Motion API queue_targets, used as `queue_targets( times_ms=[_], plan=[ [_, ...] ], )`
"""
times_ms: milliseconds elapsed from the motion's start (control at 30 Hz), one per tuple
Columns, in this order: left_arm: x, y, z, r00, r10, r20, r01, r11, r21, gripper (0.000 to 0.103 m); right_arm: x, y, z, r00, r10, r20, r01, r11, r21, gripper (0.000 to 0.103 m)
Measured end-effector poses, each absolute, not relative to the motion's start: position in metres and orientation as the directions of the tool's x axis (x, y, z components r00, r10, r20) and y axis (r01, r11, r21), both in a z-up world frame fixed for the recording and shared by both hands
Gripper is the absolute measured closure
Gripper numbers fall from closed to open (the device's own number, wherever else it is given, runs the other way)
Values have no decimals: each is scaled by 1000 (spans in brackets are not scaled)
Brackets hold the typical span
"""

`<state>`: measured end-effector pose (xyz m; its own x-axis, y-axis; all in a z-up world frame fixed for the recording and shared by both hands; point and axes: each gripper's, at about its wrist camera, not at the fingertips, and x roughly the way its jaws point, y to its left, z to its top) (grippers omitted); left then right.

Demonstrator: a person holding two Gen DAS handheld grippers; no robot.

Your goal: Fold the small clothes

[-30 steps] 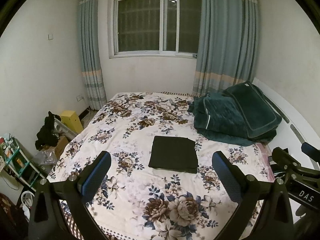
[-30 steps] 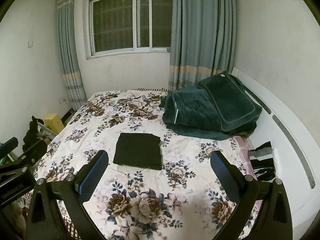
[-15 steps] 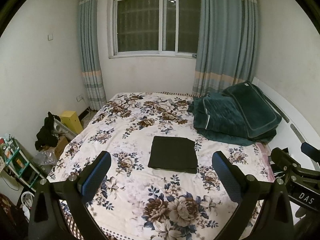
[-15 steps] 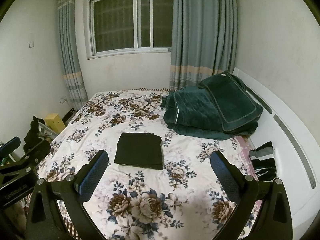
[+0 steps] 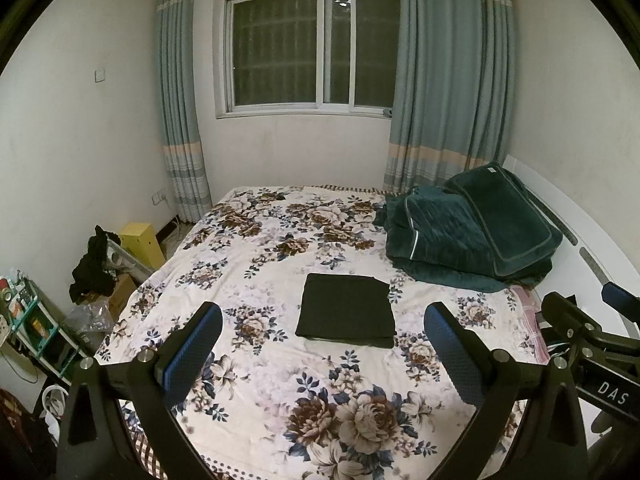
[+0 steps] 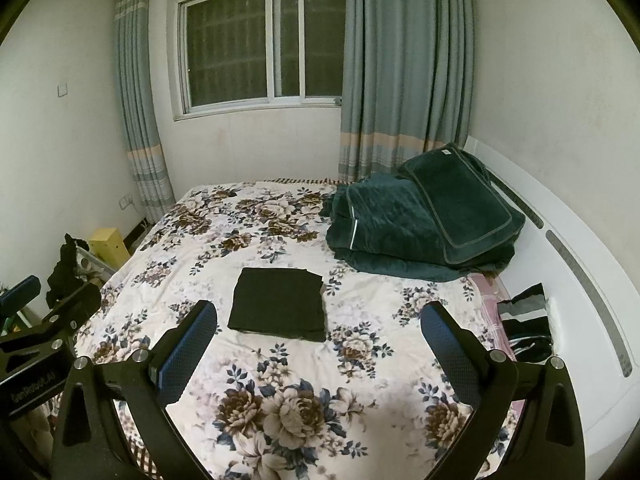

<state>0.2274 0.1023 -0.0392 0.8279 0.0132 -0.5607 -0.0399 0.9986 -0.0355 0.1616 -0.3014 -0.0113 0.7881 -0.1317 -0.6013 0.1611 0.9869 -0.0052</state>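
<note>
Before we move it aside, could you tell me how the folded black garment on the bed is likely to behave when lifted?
The folded black garment is thin, layered cloth, so it is probably light and floppy. Pinched at one edge, its layers would likely droop and unfold. The floral bedspread looks soft, so pushing may bunch both.

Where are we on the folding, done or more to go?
Done: one black garment lies folded into a flat rectangle on the floral bedspread. In hand: nothing; left gripper and right gripper hover above the bed, jaws wide open and empty. Possibly left: a small striped pile of clothes at the bed's right edge looks unfolded, though its contents are unclear.
</note>
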Motion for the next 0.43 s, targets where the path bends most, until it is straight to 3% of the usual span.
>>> queue_targets(
  times_ms=[433],
  plan=[
    [231,106,-34,842,26,-539,-46,999,-24,0,164,-296,-11,790,-139,-597,166,986,-11,0]
  ],
)
